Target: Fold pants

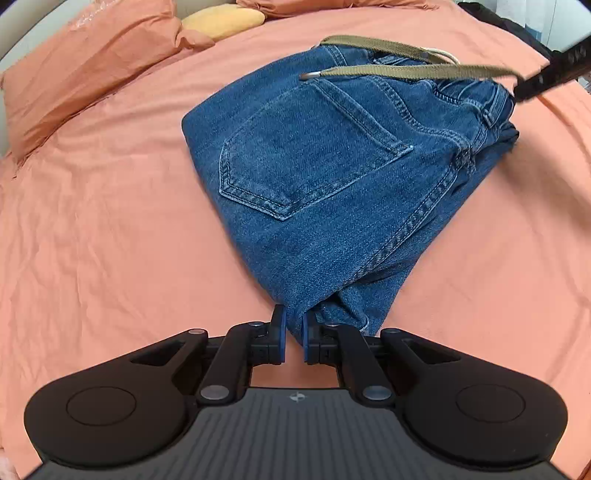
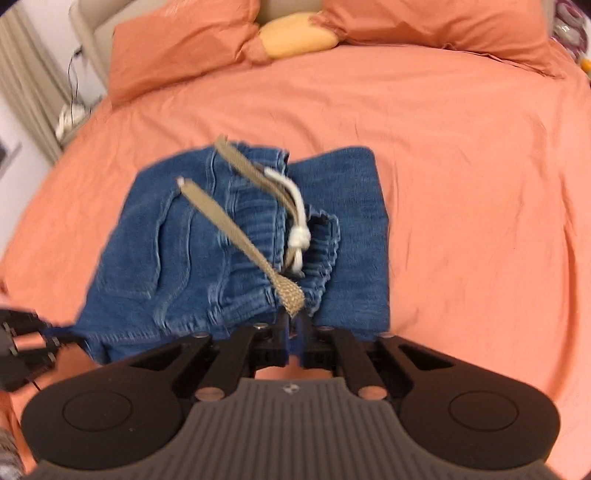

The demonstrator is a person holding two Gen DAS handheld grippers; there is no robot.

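Blue jeans [image 1: 332, 166] lie folded on the orange bed sheet [image 1: 92, 240], back pocket up, with a khaki belt [image 1: 406, 70] across the waistband. My left gripper [image 1: 293, 334] is shut on the near fold corner of the jeans. In the right wrist view the jeans [image 2: 177, 258] lie in front of my right gripper [image 2: 293, 328], which is shut on the end of the khaki belt [image 2: 290, 291] at the waistband. A white drawstring [image 2: 297, 229] lies knotted by the waistband. The right gripper shows in the left wrist view [image 1: 532, 83] at the far right.
Orange pillows [image 1: 92, 55] and a yellow cushion [image 1: 225, 20] lie at the head of the bed. In the right wrist view the pillows [image 2: 177, 40] are at the back, and a curtain and wall [image 2: 22, 96] stand at the left. The left gripper [image 2: 22, 343] shows at the left edge.
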